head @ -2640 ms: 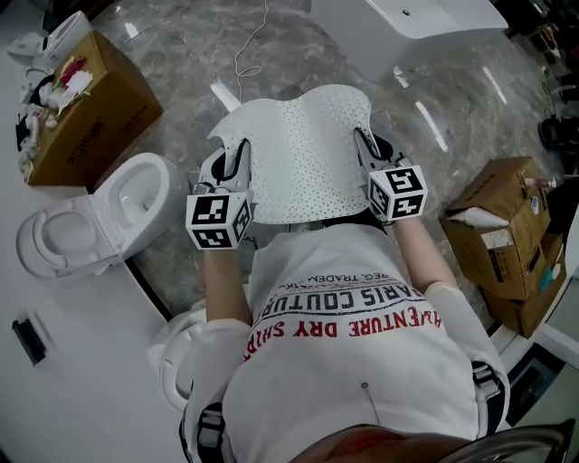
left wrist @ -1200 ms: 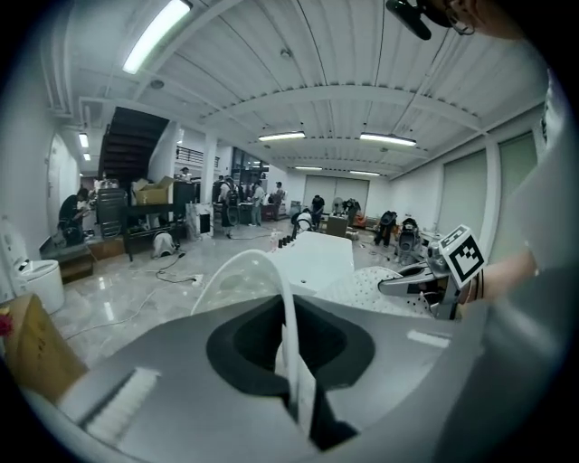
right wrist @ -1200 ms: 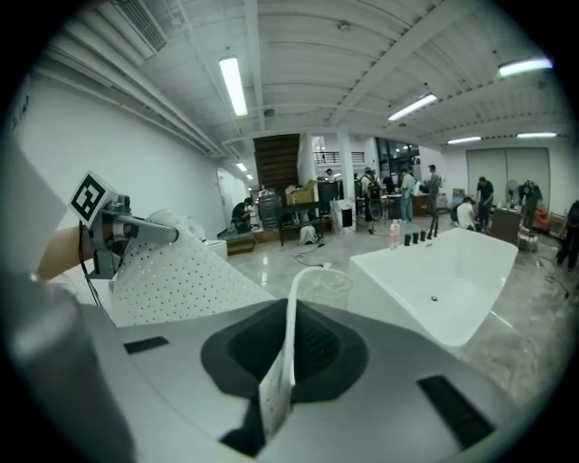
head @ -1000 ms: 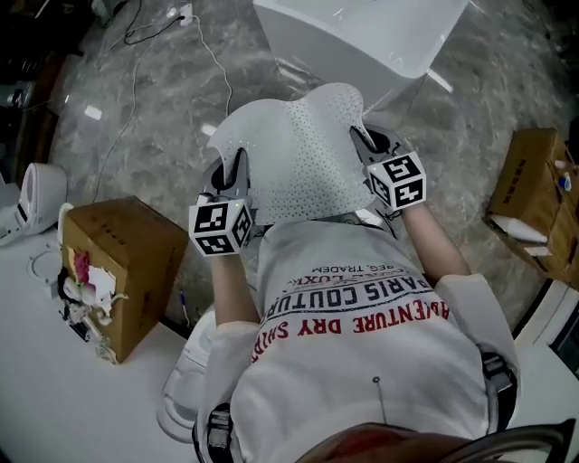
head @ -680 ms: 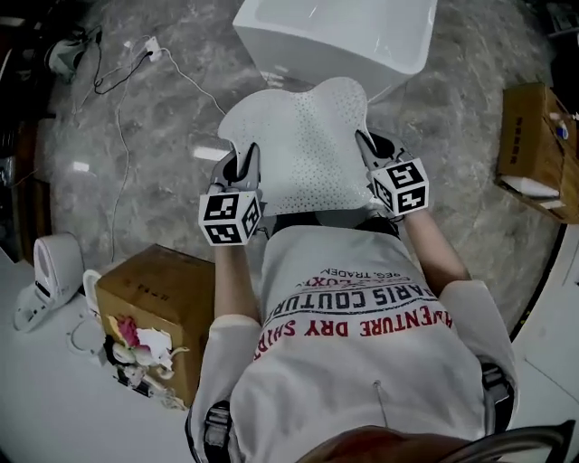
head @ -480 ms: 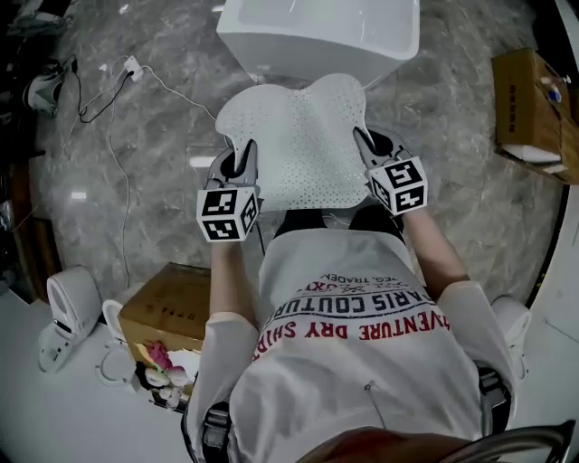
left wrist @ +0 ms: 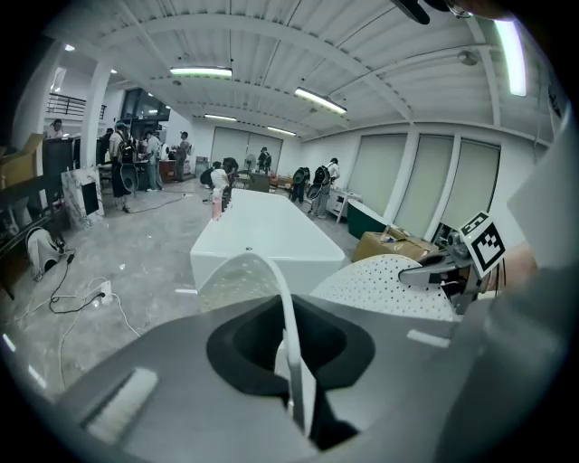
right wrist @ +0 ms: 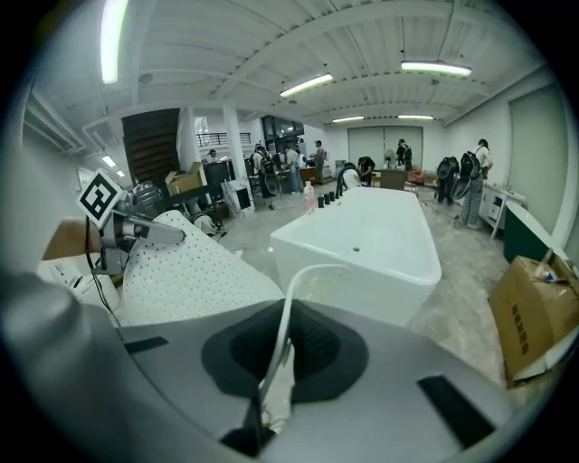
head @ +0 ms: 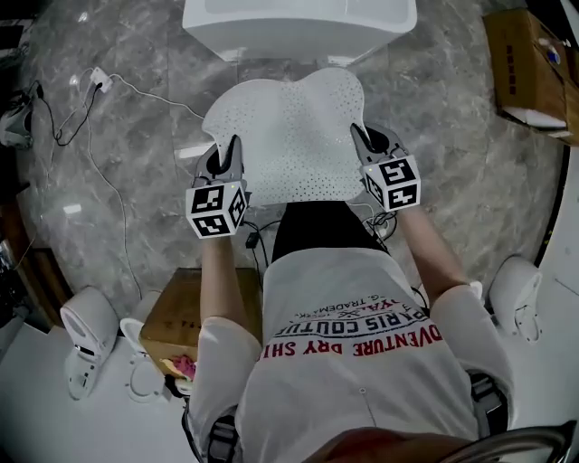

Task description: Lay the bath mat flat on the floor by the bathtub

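Observation:
The bath mat (head: 285, 136) is white, perforated and held spread out above the grey marble floor, its far edge close to the white bathtub (head: 298, 27). My left gripper (head: 233, 146) is shut on the mat's near left edge. My right gripper (head: 358, 136) is shut on the near right edge. In the left gripper view a thin mat edge (left wrist: 288, 344) stands pinched between the jaws, with the bathtub (left wrist: 262, 235) ahead. The right gripper view shows the mat edge (right wrist: 280, 348) clamped in the same way, facing the bathtub (right wrist: 362, 240).
A cardboard box (head: 529, 54) stands at the right of the tub, another box (head: 181, 307) behind my left arm. White toilets (head: 86, 339) (head: 516, 289) flank me. A cable with a power strip (head: 99, 81) lies on the floor at left. Several people stand far off.
The person has turned, so the bathtub has swung from the upper right to straight ahead. Both grippers kept hold of the mat and carried it lower, nearer the tub.

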Motion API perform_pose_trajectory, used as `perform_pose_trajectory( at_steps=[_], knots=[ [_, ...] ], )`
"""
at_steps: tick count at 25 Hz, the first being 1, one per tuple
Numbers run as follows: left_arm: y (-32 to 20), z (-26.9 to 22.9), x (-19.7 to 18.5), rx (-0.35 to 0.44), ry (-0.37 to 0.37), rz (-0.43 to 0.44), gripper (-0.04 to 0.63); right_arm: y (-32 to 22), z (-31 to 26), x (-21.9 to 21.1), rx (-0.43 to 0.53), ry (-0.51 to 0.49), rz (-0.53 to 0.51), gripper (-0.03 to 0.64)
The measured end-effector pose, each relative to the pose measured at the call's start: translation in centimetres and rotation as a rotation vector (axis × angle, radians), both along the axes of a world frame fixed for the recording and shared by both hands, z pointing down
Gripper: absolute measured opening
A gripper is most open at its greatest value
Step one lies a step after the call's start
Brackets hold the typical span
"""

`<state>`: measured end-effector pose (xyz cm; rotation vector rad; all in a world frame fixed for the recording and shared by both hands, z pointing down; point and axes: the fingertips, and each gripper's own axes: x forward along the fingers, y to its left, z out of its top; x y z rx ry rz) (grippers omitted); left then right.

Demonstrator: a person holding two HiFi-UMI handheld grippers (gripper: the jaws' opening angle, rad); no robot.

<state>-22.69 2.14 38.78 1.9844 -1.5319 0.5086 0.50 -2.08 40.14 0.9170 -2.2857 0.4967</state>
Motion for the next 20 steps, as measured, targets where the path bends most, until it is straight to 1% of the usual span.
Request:
perform_pose_trajectory(
  at_steps=[4,10,13,16,20],
  knots=[
    [-2.3,6.0,0.0,-0.03,0.022,-0.02,0.018,-2.1,5.3,0.6,-0.017,0.024,0.012,0.012],
    [-5.8,16.1,-0.7,-0.091,0.008,-0.018,0.018,-4.9,15.0,1.4,-0.056,0.066,0.062,0.012],
    [-7.7,21.0,-0.8,-0.103,-0.029,0.021,0.018,-6.4,20.0,1.9,-0.076,0.08,0.08,0.012],
    [-9.4,26.3,-0.7,-0.107,-0.071,0.064,0.018,-7.7,25.0,2.3,-0.074,0.103,0.082,0.012],
    [-11.5,33.0,-0.7,-0.092,-0.094,0.082,0.018,-9.1,31.9,2.4,-0.058,0.115,0.06,0.012]
  ],
)
